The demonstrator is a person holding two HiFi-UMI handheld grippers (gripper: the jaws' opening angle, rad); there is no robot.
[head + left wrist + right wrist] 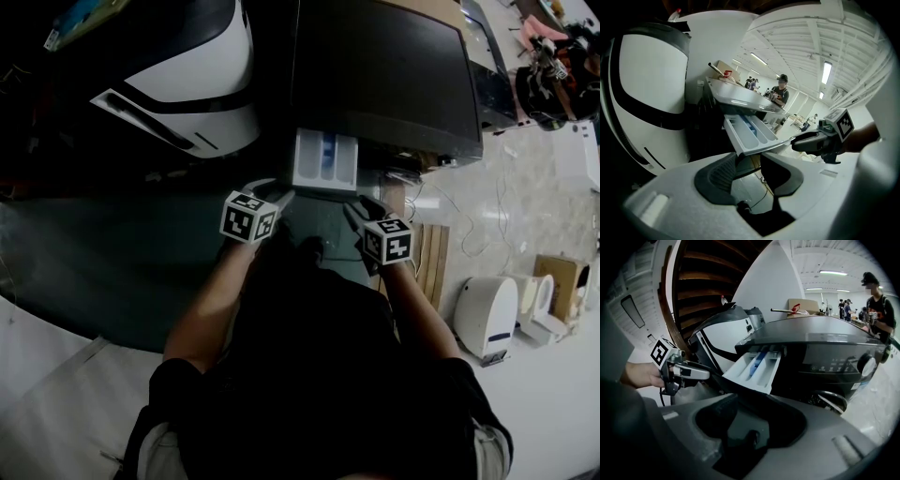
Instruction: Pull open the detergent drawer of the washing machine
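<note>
The detergent drawer [325, 161] stands pulled out of the washing machine [384, 75] front, just ahead of my tongs. My left gripper [272, 192] and right gripper [361, 208] flank its front, both with jaws apart, clamping nothing

The left gripper [749, 163] has its jaws apart with nothing between them, just below the front lip of the pulled-out detergent drawer [751, 133]. The right gripper [795, 142] reaches the drawer's near corner, possibly touching it.
</note>
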